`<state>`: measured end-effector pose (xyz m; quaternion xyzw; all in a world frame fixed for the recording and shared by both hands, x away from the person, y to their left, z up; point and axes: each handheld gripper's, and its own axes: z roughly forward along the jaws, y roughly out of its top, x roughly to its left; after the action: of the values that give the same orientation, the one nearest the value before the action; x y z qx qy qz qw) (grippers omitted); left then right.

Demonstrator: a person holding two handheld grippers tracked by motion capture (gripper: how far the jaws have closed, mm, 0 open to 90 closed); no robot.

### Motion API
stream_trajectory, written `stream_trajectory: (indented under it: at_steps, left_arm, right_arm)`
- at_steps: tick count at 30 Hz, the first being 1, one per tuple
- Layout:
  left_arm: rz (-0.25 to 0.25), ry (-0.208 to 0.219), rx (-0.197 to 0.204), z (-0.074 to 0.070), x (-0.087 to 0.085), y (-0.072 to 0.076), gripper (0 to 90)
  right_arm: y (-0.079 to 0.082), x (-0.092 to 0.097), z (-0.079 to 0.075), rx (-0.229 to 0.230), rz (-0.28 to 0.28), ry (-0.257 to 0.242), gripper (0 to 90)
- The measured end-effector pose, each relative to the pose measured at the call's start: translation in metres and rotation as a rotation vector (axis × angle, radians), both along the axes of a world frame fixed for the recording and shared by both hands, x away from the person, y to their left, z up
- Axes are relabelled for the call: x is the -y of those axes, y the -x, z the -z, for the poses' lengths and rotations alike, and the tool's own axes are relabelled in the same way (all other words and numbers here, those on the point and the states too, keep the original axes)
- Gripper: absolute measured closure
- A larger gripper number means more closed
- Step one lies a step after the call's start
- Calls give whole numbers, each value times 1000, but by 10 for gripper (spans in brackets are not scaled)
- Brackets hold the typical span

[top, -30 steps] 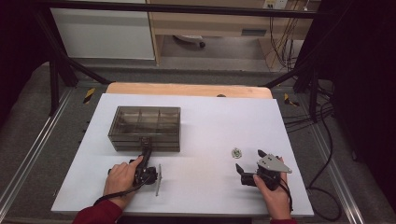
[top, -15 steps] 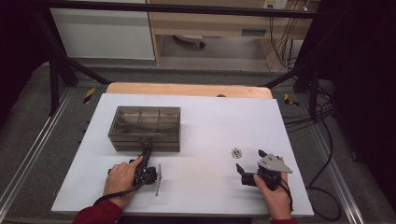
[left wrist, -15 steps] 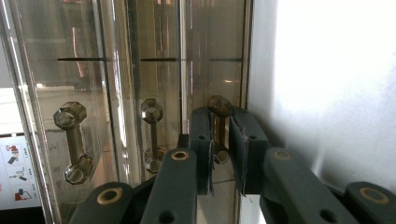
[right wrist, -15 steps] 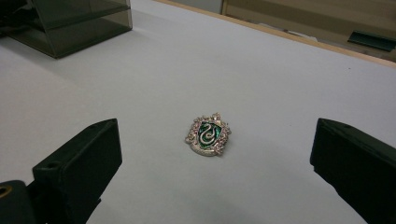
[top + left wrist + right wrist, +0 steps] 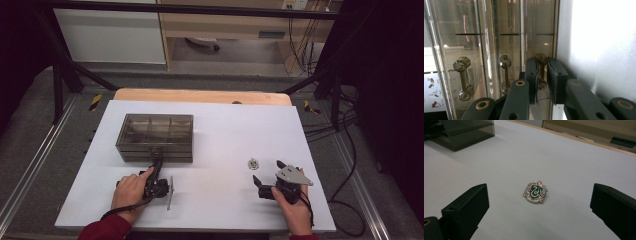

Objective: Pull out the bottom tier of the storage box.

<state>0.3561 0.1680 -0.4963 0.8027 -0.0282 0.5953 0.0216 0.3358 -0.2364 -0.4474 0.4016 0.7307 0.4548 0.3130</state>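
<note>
Smoky plastic drawer box (image 5: pixel 156 137) sits far left on the surface; left tool (image 5: pixel 541 82) pinches its drawer handle (image 5: pixel 541 60), so pull straight. Right tool (image 5: pixel 536 215) waits spread around the badge (image 5: pixel 535 192).

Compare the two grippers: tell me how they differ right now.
The left gripper is shut on the drawer handle of the smoky box; the right gripper stands wide open, holding nothing. The left touches the box; the right faces a crest badge lying apart. Both have black jaws.
</note>
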Motion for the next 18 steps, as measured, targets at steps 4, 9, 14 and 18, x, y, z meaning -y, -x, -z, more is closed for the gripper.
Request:
stream_trajectory:
  at_steps: [4, 9, 14, 18]
  left_arm:
    - [-5, 5, 0, 0, 0, 0, 793]
    - [-9, 21, -5, 0, -1, 0, 804]
    - [-13, 22, -4, -1, -1, 1, 808]
    - [-16, 21, -4, -1, -1, 2, 809]
  right_arm:
    - [0, 0, 0, 0, -1, 0, 25]
    - [0, 0, 0, 2, -1, 2, 25]
    - [0, 0, 0, 3, 0, 1, 25]
    - [0, 1, 0, 4, -1, 2, 25]
